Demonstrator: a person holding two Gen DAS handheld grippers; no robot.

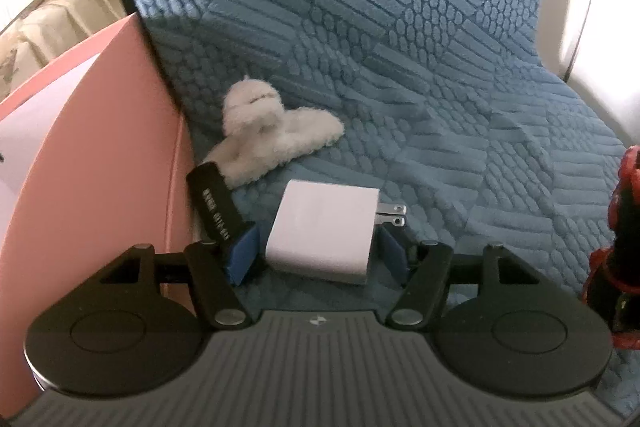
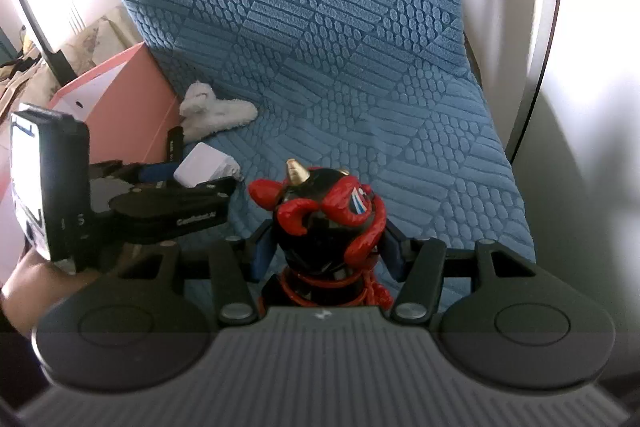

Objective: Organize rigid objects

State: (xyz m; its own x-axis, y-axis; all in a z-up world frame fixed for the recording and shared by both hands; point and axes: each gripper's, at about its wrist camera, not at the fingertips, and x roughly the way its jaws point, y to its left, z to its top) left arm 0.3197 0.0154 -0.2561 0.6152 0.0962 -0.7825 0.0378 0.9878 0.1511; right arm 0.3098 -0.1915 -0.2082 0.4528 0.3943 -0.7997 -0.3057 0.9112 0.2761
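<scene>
A white plug-in charger (image 1: 324, 227) lies on the blue textured cover (image 1: 400, 47), its prongs pointing right. My left gripper (image 1: 318, 257) is open and straddles the charger, a blue pad on each side with slim gaps showing. A black stick with white print (image 1: 218, 207) lies just left of it, against a fluffy white hair claw (image 1: 268, 135). My right gripper (image 2: 327, 255) is shut on a red and black horned figurine (image 2: 324, 219), held upright over the cover. In the right wrist view, the charger (image 2: 202, 163) shows beyond the left gripper's body.
A pink box (image 1: 100, 167) stands along the left edge of the cover, close to the black stick. The figurine (image 1: 624, 227) is at the far right of the left wrist view. A hand (image 2: 24, 291) holds the left gripper. The cover rises behind like a seat back.
</scene>
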